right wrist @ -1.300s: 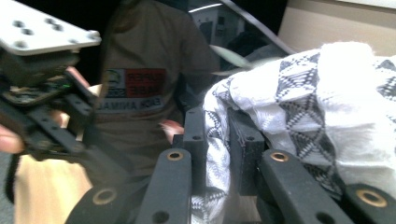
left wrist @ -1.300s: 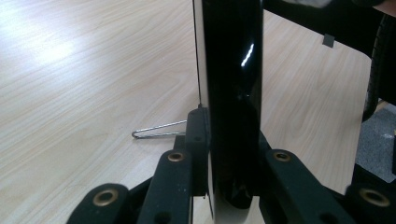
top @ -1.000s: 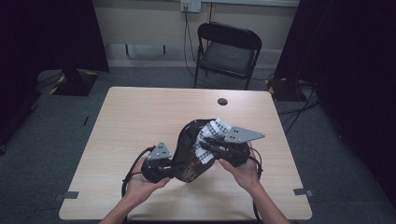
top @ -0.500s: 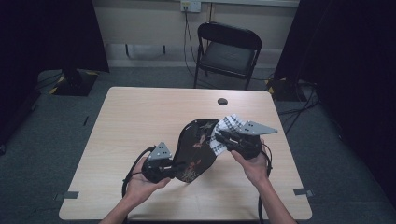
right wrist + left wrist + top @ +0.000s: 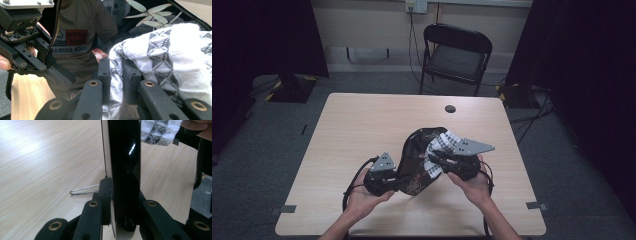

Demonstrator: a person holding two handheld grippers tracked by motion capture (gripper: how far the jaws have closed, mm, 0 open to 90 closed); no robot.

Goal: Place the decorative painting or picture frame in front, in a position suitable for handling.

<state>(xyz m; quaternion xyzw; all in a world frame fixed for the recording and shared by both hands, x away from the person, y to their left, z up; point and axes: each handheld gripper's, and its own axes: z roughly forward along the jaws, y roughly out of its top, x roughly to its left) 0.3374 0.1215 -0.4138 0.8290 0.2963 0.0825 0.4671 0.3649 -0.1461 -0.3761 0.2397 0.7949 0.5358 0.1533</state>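
Plate: a glossy black plate with a leaf and bird pattern, held tilted up off the table between the two grippers, near the person's edge.
Plate contents: nothing lies in it; a white cloth with a black geometric print is pressed against its patterned face at the upper right.
Plate edge-on: in the left gripper view the plate stands as a tall black band with a thin white rim line, rising straight up from the jaws.
Left gripper: the left gripper is clamped on the plate's lower left rim; its jaws sit tight on both sides of the rim.
Right gripper: the right gripper is clamped on the cloth; in the right gripper view a fold of the cloth is pinched between the jaws and bunches out to the right.
Reflection: the plate's shiny face mirrors a printed shirt, and a painted red bird shows just above the jaws.
Hands: the left hand and right hand grip the tools from below.
Table: a pale wood table, with a small dark round thing near its far edge, well apart from the plate.
Chair: a black folding chair stands beyond the table.
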